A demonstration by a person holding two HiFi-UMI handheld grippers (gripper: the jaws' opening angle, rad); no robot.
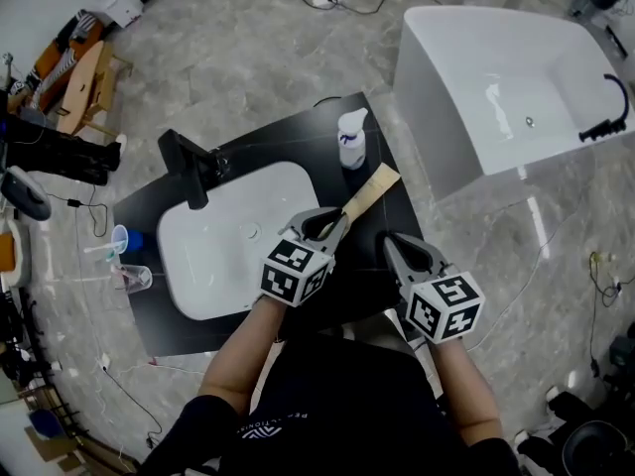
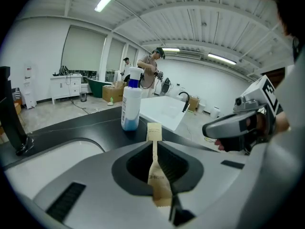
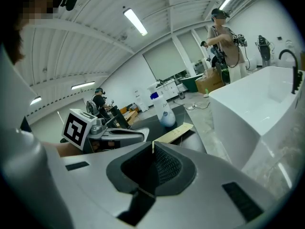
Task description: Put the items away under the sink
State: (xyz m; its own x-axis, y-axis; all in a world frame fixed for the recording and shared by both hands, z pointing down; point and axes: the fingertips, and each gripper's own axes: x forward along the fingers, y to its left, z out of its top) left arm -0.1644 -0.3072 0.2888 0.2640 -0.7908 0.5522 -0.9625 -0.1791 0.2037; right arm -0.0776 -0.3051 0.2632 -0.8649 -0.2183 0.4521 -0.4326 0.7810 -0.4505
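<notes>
**Left gripper view: jaws pinched on a tan packet above the counter**

My left gripper [image 2: 153,144] has its jaws closed almost all the way, and the tan packet [image 2: 156,175] is clamped flat between them. It is a long, thin strip with a line of dark print on it. Its near end sticks back toward the camera and its far end pokes out past the jaw tips.

From the head view, the packet runs from the jaws diagonally up and to the right over the black countertop [image 1: 298,137]. Its free end comes close to the spray bottle [image 1: 351,139] but stays apart from it. I cannot tell whether that free end touches the counter or hangs just above it.

The bottle stands upright near the back edge of the counter. It is white with a blue collar and blue liquid low down.

My right gripper [image 3: 152,147] has its jaws brought together with nothing between them. It hovers beside the left one, over the front right part of the counter.

The white sink basin [image 1: 198,256] is set into the counter to the left of both grippers, with the black faucet [image 1: 189,167] behind it. A blue cup [image 1: 121,238] and a clear cup [image 1: 134,278] stand at the counter's left edge. The white bathtub [image 1: 496,77] sits on the floor off to the right, well apart from the counter.
</notes>
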